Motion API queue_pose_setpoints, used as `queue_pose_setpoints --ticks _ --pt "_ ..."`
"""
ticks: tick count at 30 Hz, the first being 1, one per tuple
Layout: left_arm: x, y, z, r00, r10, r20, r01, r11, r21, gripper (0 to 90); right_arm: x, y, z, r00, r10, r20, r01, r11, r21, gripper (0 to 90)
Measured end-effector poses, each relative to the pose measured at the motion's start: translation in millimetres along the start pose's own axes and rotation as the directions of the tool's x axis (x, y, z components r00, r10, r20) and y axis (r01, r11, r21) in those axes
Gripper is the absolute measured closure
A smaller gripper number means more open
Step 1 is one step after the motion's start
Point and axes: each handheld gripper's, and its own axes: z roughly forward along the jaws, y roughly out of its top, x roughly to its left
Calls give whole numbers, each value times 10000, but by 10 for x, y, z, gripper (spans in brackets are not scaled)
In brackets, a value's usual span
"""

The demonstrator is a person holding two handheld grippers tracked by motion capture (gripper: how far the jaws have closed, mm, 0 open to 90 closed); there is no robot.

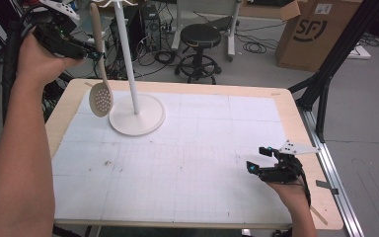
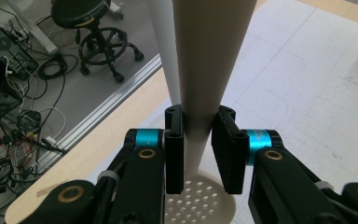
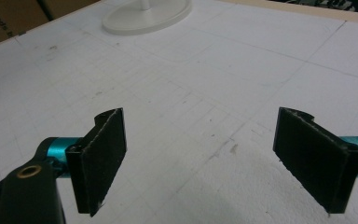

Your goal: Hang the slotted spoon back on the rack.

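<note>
Overhead, left gripper (image 1: 96, 54) pinches slotted spoon (image 1: 100, 98) — right gripper (image 1: 259, 159) spread above white gridded table (image 1: 187, 148).

My left gripper (image 1: 94, 54) is up above the table's (image 1: 296, 118) far left corner, with the slotted spoon (image 1: 100, 94) clamped between its pads; the bowl hangs below my jaws, over the mat (image 1: 202, 163). Just right of the spoon and behind it rises the stand's pole (image 1: 127, 59), its round base (image 1: 143, 121) on the mat under my tool. My right gripper (image 1: 261, 159) sits low at the near right, well apart, jaws wide over bare mat. Beyond the table stands a stool (image 1: 200, 49), a cardboard box (image 1: 316, 32) to its right.
</note>
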Motion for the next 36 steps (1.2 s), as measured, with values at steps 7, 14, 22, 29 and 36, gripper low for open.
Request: queue_pose_setpoints --ticks 7,14,22,29,36 --pt "19 68 16 9999 101 67 -101 9999 -28 752 8 -3 14 10000 0 -26 0 10000 59 162" --pt "83 104 73 10000 36 -42 -35 9999 144 752 -9 -19 -4 10000 61 54 -61 10000 44 161" --pt "111 119 146 9999 -6 -110 9 9996 292 752 -12 -36 -5 9999 132 88 -133 9999 93 161" --pt "116 138 189 9999 38 -151 -32 9991 421 752 -12 -44 2 9999 137 98 -139 9998 166 162" --pt "124 155 214 9997 38 -223 -28 9991 427 752 -8 -41 -11 9998 144 107 -145 9998 136 162"
